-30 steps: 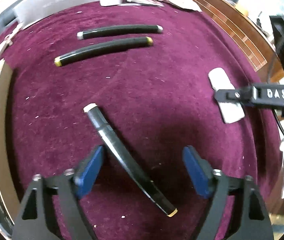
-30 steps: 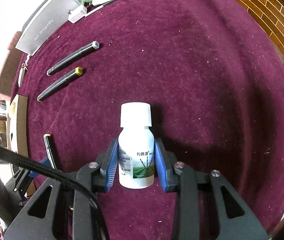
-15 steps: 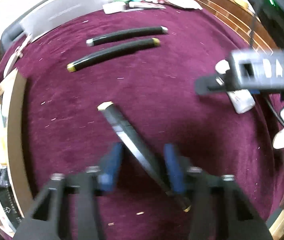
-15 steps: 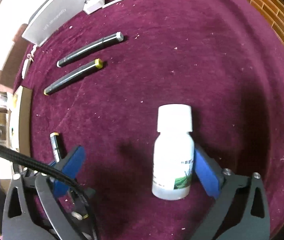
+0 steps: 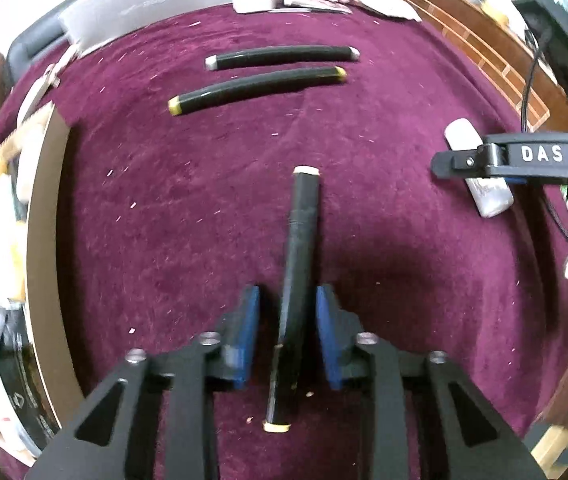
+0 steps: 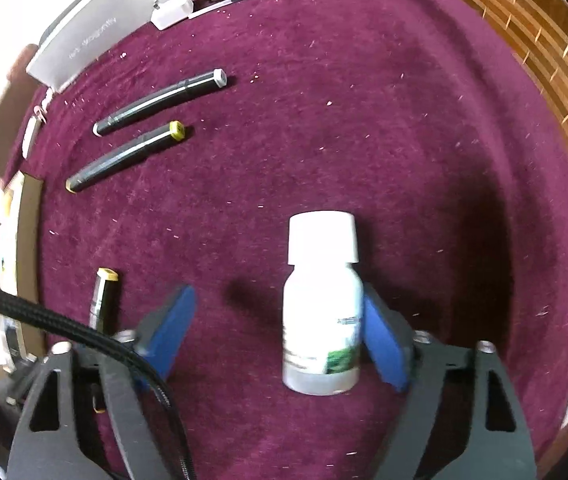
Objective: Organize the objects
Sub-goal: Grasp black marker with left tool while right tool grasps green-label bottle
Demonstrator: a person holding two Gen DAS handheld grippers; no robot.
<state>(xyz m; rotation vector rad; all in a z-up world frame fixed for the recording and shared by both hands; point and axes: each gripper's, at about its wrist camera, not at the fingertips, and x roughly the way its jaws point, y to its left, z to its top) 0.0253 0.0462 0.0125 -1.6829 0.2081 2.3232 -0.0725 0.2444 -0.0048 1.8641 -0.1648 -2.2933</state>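
The left gripper (image 5: 287,330) sits low over the maroon cloth (image 5: 204,184) with its 2 blue pads (image 5: 249,334) drawn close on either side of a black marker with cream end caps (image 5: 298,280). The marker runs lengthwise between the pads, one cap pointing away from the tool and the other lying back under the gripper body. A narrow gap shows on each side of the barrel, so I cannot tell whether the pads are actually clamped on it. Farther across the cloth lie 2 more markers side by side and roughly parallel: a grey-capped marker (image 5: 282,57) beyond a yellow-capped marker (image 5: 256,88), both well apart from the tool. The right gripper (image 6: 280,332) is spread wide and released. A white bottle with a white cap (image 6: 321,304) stands upright on the cloth between its pads, hard against the right-hand pad (image 6: 382,344); contact there is not certain, and the left-hand pad is well clear of it. In the left wrist view the same bottle (image 5: 480,168) appears at the right, partly hidden behind the black finger marked DAS. A grey flat box (image 6: 96,36) and a small white box (image 6: 172,10) rest at the far edge of the cloth, and a brown board (image 5: 50,240) borders its left side.
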